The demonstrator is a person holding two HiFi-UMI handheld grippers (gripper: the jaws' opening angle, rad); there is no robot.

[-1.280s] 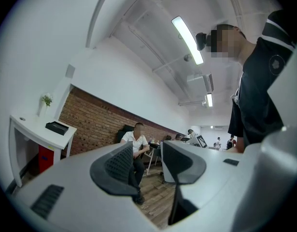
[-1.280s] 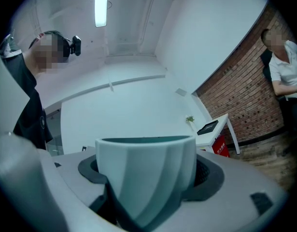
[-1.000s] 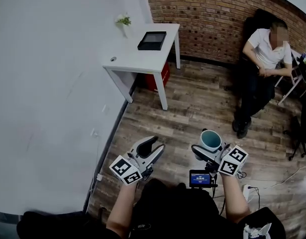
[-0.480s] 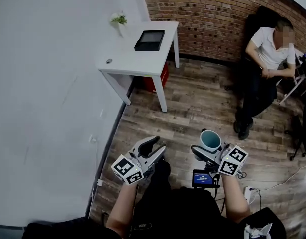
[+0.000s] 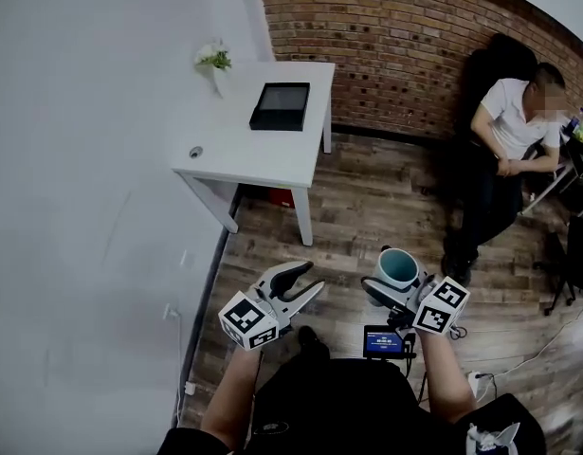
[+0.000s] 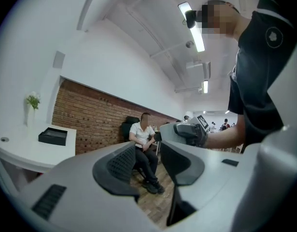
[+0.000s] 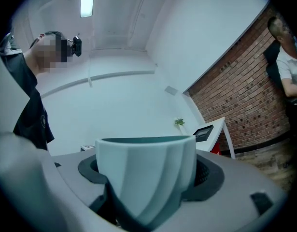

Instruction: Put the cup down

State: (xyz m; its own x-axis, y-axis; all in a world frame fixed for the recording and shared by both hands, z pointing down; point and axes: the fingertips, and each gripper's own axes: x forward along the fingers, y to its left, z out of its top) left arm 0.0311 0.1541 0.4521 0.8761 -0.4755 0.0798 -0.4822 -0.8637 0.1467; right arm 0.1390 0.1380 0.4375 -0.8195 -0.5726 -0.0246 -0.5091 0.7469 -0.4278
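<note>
A pale faceted cup [image 5: 399, 267] with a teal inside stands upright between the jaws of my right gripper [image 5: 393, 280], which is shut on it and carries it at waist height above the floor. In the right gripper view the cup [image 7: 147, 175] fills the middle, its sides pressed by the dark pads [image 7: 208, 178]. My left gripper [image 5: 303, 280] is held level beside it on the left, open, with nothing between its fingers [image 6: 121, 166]. The white table [image 5: 236, 151] stands ahead against the wall.
On the table lie a black tray [image 5: 280, 106], a small plant in a vase [image 5: 215, 64] and a small round object [image 5: 195, 152]. A red box [image 5: 282, 197] sits under it. A person [image 5: 507, 150] sits at the right by the brick wall [image 5: 386, 45]. Cables cross the wooden floor [image 5: 556, 335].
The table has come nearer and lower in the head view as both grippers travel forward together. The cup stays held and the left jaws stay apart.
</note>
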